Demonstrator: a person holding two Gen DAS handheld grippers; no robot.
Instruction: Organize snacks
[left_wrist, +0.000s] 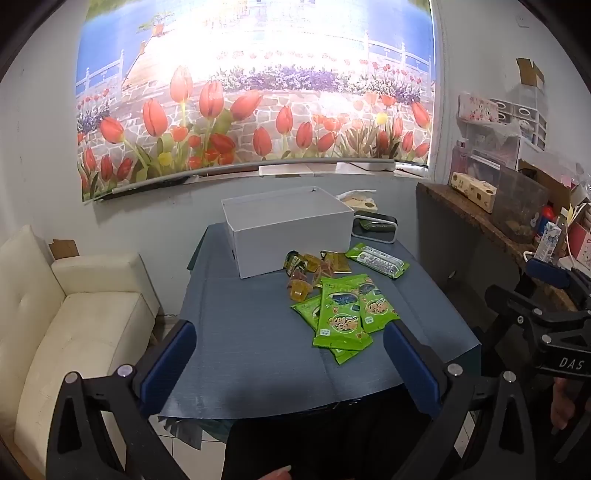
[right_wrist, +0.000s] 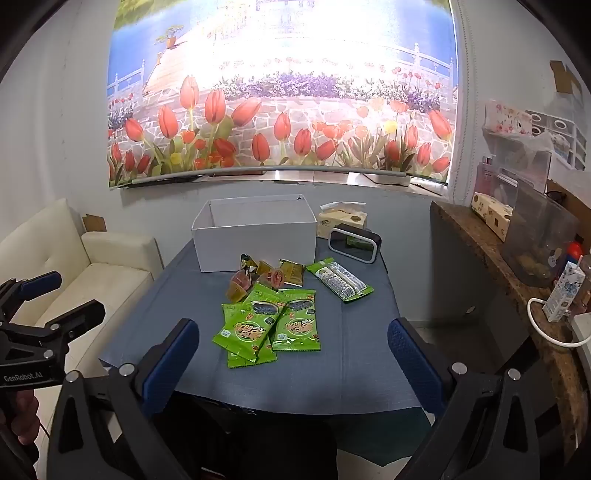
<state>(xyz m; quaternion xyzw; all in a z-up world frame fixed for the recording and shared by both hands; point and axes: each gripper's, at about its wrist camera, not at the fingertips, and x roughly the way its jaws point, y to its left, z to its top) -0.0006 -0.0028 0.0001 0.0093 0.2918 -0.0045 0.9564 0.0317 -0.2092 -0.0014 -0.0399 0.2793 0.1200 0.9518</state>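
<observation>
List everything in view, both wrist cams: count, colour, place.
box: 1, white, open, far table centre
seaweed packs: about 4, green, overlapping pile, near centre
windowed pack: 1, green, right of pile
small snacks: several, gold/orange, in front of box
clock: 1, black, right of box
tissue pack: 1, beige, behind clock
sofa: 1, cream, left
left gripper: open, empty
right gripper: open, empty

Black-framed tongs (right_wrist: 293, 363) with blue pads (right_wrist: 168, 363), silver screws.
</observation>
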